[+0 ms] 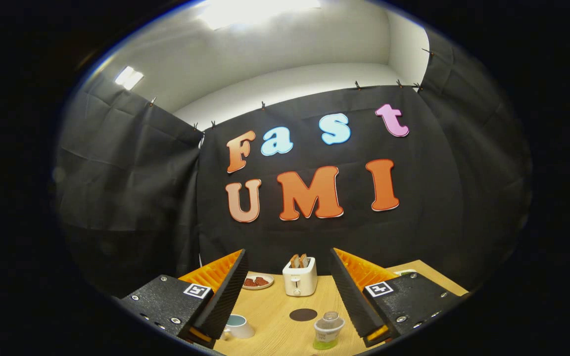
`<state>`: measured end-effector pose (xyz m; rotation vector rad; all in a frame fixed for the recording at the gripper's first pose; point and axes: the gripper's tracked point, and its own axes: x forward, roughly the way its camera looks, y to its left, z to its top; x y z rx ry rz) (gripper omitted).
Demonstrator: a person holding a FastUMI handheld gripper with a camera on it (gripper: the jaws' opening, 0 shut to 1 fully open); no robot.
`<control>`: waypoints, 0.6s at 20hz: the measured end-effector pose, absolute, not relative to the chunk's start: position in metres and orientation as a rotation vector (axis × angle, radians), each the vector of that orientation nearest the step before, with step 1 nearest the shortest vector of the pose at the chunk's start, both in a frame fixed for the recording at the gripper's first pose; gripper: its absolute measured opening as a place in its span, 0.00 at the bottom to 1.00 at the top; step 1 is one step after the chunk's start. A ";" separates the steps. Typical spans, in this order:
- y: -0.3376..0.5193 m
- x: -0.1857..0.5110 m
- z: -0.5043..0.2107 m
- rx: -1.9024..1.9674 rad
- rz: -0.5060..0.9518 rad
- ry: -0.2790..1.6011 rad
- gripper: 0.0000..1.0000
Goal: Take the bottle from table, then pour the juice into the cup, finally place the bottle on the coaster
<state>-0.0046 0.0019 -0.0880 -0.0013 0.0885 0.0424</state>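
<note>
I'm holding the tongs (287, 287) wide apart and empty, high over the worktop (275, 306). The bottle (328, 330) is standing upright just ahead, nearer the right finger — not yet between them. The cup (238, 326) is sitting beside the left finger's tip, the dark coaster (303, 314) between cup and bottle, slightly beyond. A toaster (300, 277) and a plate (258, 282) are waiting further back. Risk as I judge it: descending off-centre, the right finger is liable to clip the bottle (it looks light) and topple it — or the left one could nudge the cup.
</note>
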 end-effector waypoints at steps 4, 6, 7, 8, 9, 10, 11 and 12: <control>0.000 -0.004 -0.129 -0.013 0.032 0.132 0.97; -0.003 -0.004 -0.149 -0.029 0.023 0.152 0.97; -0.006 -0.003 -0.159 -0.042 0.018 0.163 0.98; -0.009 -0.003 -0.170 -0.058 0.011 0.173 0.97; -0.012 -0.005 -0.180 -0.072 0.000 0.184 0.97; -0.016 -0.006 -0.189 -0.084 -0.014 0.190 0.97; -0.021 -0.007 -0.196 -0.091 -0.031 0.192 0.97; -0.026 -0.009 -0.206 -0.089 -0.053 0.193 0.97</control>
